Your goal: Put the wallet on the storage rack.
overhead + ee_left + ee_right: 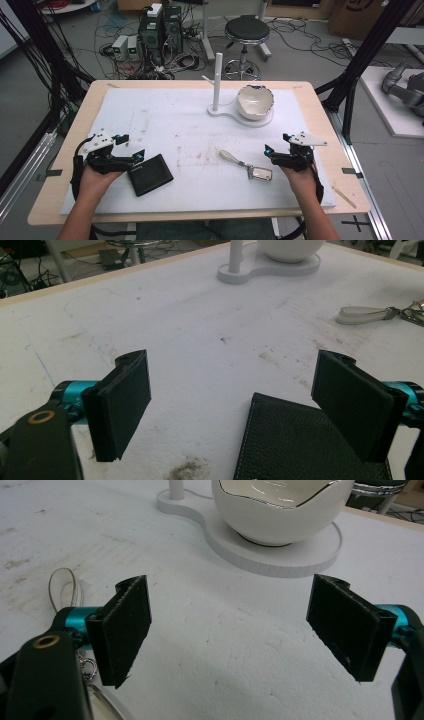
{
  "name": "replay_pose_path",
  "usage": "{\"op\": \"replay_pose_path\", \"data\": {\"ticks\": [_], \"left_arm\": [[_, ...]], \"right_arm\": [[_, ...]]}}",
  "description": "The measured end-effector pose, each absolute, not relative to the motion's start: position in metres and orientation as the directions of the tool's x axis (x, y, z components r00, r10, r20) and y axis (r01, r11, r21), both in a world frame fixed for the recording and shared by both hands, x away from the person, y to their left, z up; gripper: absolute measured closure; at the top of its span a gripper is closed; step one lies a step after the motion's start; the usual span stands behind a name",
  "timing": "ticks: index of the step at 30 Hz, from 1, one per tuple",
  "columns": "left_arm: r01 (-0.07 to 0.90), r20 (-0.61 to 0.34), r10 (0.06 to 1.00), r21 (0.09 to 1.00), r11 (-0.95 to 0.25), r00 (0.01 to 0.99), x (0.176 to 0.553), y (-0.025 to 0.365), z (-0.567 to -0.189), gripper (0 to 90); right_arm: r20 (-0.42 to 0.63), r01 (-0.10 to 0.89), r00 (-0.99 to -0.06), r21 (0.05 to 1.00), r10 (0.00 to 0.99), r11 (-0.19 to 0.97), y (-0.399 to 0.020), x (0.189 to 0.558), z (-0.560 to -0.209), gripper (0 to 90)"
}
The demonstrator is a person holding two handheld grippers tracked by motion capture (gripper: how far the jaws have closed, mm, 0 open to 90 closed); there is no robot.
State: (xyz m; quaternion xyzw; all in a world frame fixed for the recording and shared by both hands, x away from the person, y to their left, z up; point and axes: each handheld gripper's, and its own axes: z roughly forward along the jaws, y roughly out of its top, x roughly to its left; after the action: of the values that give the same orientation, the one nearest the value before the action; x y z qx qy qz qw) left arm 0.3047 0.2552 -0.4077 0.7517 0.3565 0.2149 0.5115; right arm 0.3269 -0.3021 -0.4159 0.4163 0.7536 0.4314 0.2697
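No legible text, label, brand or no. anywhere: black wallet (149, 174) just left of keychain (247, 165) is unmarked, white bowl (255, 102) beyond keychain is plain; cardboard-box print (357, 6) far behind bowl too blurred to read

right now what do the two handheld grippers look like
Both are black. The left gripper and right gripper each carry a grey three-cornered plate on top, teal fittings and a black cable. Their fingers are flat black rectangular pads; a brass-coloured ring sits low on the body.
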Motion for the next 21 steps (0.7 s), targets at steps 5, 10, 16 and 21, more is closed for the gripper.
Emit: {"op": "replay_pose_path", "data": {"ticks": [5,10,16,21], "left_arm": [[0.318,-0.041,0.76,0.922,-0.222,0.649,0.303,0.257,-0.408,16.0],[0.323,-0.062,0.76,0.925,-0.199,0.646,0.298,0.262,-0.408,16.0],[0.332,-0.056,0.782,0.922,-0.197,0.62,0.285,0.276,-0.409,16.0],[0.341,-0.05,0.808,0.921,-0.191,0.587,0.271,0.289,-0.411,16.0]], "right_arm": [[-0.051,0.386,-0.517,0.877,0.854,0.287,-0.298,0.327,-0.415,18.1],[-0.043,0.389,-0.531,0.875,0.846,0.289,-0.291,0.33,-0.415,18.1],[-0.047,0.366,-0.579,0.877,0.814,0.312,-0.268,0.339,-0.412,18.1],[-0.063,0.353,-0.62,0.868,0.782,0.35,-0.243,0.347,-0.412,18.1]]}}
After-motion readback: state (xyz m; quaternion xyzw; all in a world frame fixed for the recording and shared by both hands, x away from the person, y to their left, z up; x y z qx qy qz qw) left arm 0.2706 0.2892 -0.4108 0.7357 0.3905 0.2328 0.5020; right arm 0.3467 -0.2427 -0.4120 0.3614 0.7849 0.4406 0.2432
